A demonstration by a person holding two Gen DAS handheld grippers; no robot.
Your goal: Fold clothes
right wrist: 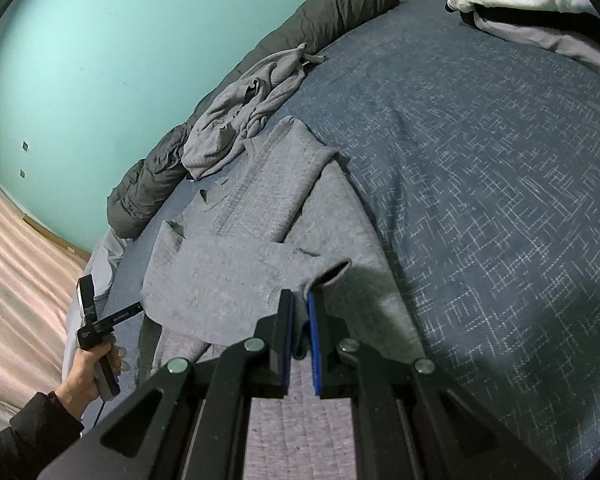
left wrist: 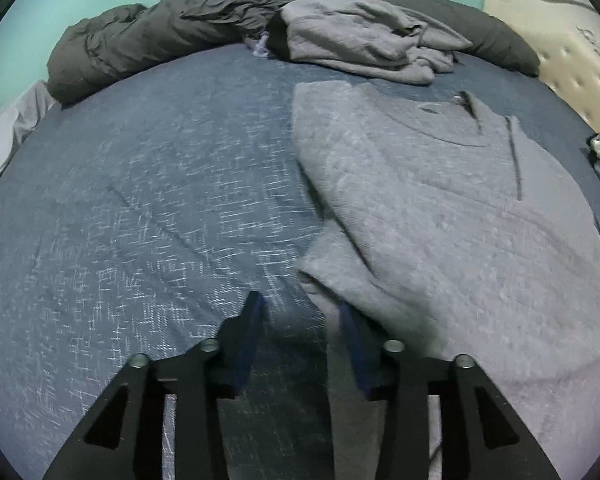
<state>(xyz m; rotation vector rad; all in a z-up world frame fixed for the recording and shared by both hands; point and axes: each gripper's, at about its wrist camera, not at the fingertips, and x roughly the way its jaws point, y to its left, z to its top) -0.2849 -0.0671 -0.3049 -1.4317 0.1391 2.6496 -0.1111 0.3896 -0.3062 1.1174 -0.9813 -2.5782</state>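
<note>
The right tool (right wrist: 300, 300) is clamped on a fold of the grey knitted sweater (right wrist: 236, 248), its black fingers with blue pads (right wrist: 313, 344) drawn close together with the cloth pinched between them; a rolled cuff or hem edge sticks up just past the fingertips. The left tool (left wrist: 300, 304) stands partly open, its jaws apart over the dark blue bedspread with a white crosshatch pattern (left wrist: 140, 220); nothing is between them, though the right-hand finger sits just beside, perhaps touching, the near edge of the sweater.

The sweater lies spread across the bed, its neckline (left wrist: 456, 120) toward the far side and one sleeve laid inward over the body. In the right wrist view a person's hand (right wrist: 88, 372) in a dark sleeve grips the handle of the other black tool at the left edge of the bed, close to the sweater's side.

Beyond the sweater lies a crumpled grey garment (left wrist: 364, 44), touching or nearly touching the sweater's far edge. Behind it, a dark grey rumpled duvet (left wrist: 140, 44) runs along the far edge of the bed against a turquoise wall (right wrist: 100, 60). A white and grey bundle of cloth (right wrist: 528, 4) sits at the bed's far corner, well apart from the sweater. A beige tufted headboard (left wrist: 572, 80) shows at the right of the left wrist view.
</note>
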